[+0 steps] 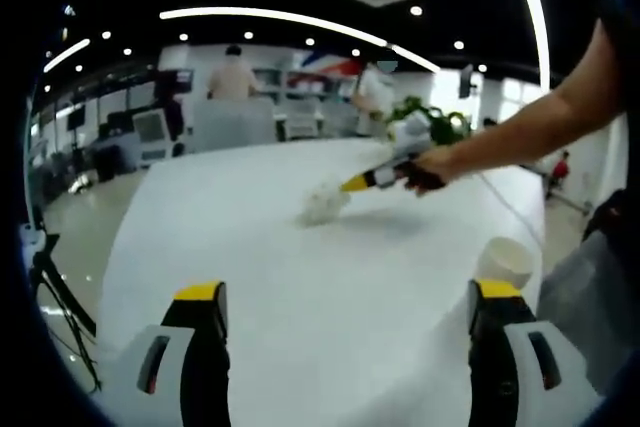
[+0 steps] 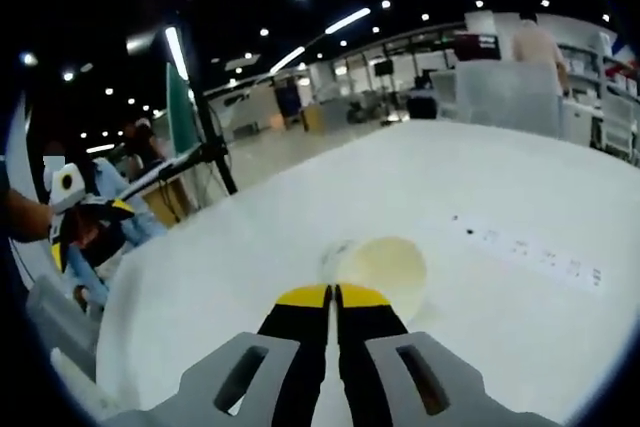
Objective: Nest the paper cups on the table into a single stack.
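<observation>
On the white table [image 1: 300,277], the left gripper [image 1: 345,322] is held with its jaws wide apart and nothing between them; a paper cup [image 1: 503,259] stands at 3 o'clock near the edge. Beyond, at 12 o'clock, the right gripper [image 2: 333,297] is seen with jaws pressed together, a tipped cup [image 2: 380,269] lying just ahead of its tips.

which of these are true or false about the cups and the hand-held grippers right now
1. The right hand-held gripper has its jaws closed. True.
2. The paper cup beyond its tips stands upright. False: it lies on its side, mouth toward the camera.
3. The left hand-held gripper is clamped on a cup. False: its jaws stand wide apart with nothing between them.
4. Another cup sits near the edge of the white table. True.
</observation>
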A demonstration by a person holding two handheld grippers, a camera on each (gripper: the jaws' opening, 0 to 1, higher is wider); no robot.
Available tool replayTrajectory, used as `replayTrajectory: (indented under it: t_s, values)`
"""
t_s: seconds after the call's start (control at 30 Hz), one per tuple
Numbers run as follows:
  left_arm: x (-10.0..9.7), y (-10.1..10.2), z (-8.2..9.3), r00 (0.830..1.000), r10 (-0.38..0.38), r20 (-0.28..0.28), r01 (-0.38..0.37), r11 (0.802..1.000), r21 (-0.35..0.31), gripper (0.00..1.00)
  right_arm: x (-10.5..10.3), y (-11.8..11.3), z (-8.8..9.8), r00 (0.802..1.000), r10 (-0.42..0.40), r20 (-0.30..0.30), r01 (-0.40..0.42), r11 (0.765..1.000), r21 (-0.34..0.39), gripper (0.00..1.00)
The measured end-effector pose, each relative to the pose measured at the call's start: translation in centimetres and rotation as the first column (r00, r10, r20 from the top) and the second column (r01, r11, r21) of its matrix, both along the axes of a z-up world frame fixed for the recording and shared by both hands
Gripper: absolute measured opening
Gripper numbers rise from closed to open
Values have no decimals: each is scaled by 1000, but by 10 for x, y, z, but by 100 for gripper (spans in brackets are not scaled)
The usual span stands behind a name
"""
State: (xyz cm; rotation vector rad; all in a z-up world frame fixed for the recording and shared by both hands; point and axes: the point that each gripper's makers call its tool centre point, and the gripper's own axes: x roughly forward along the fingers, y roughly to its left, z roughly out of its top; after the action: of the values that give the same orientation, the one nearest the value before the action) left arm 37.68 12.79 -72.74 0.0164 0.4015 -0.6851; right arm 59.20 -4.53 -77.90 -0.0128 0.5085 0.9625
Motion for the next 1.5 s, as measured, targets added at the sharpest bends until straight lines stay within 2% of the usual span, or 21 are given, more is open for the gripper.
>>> replayTrajectory:
  t_s: [0.17,0.23,0.3,0.37,0.57,0.7,0.77,0.87,0.93,1.0,1.03,1.07,1.1,1.13,1.27,1.33,1.37,1.43,1.5]
  values:
    - [4,4,-1,1000,31,0,-31,999,25,99,1,-7,15,1000,3,19,-2,999,-40,0]
    - [3,2,1,1000,28,-6,-28,1000,11,99,2,-13,19,999,19,26,-16,995,-95,0]
    - [5,1,5,999,30,13,-30,1000,10,99,0,-15,23,999,36,22,-33,992,-119,0]
    - [6,0,4,1000,25,16,-25,999,32,99,2,-20,30,998,52,40,-45,986,-160,0]
    - [7,-4,9,1000,18,15,-18,1000,17,99,5,-32,53,997,66,38,-56,972,-230,0]
    - [7,-5,12,1000,14,15,-15,1000,17,99,7,-37,68,995,91,52,-72,953,-294,0]
    - [7,-4,11,1000,18,12,-18,1000,22,99,7,-41,75,993,106,55,-79,929,-361,0]
    - [5,-4,8,1000,16,0,-16,1000,23,99,2,-41,86,991,127,32,-102,903,-417,0]
    - [3,-3,6,1000,12,-7,-12,999,31,99,7,-48,92,989,136,52,-93,864,-495,0]
    - [2,-3,6,1000,10,-5,-9,999,36,99,8,-51,96,990,139,37,-98,842,-531,0]
    - [2,-2,5,1000,10,-4,-10,999,50,99,8,-54,97,988,152,30,-108,815,-569,0]
    - [2,1,1,1000,17,-9,-16,996,83,99,8,-55,98,985,168,27,-120,798,-590,0]
    - [1,5,-5,999,23,-30,-19,993,117,99,6,-57,100,983,182,15,-133,773,-621,0]
    - [0,2,-5,999,14,-33,-11,995,101,99,6,-58,102,981,191,16,-137,760,-635,0]
    - [-2,2,-4,999,14,-42,-10,996,87,99,5,-54,115,982,190,8,-140,746,-652,0]
    - [-2,2,-4,999,13,-41,-9,996,85,99,5,-54,119,980,199,4,-144,724,-675,0]
    - [-2,2,-3,999,12,-42,-8,996,85,99,5,-55,122,978,209,4,-148,704,-695,0]
    - [-3,2,-2,999,8,-39,-5,996,88,99,5,-51,130,978,208,3,-145,696,-703,0]
    - [-4,2,0,999,9,-39,-6,996,87,99,5,-48,137,976,219,7,-146,676,-722,0]
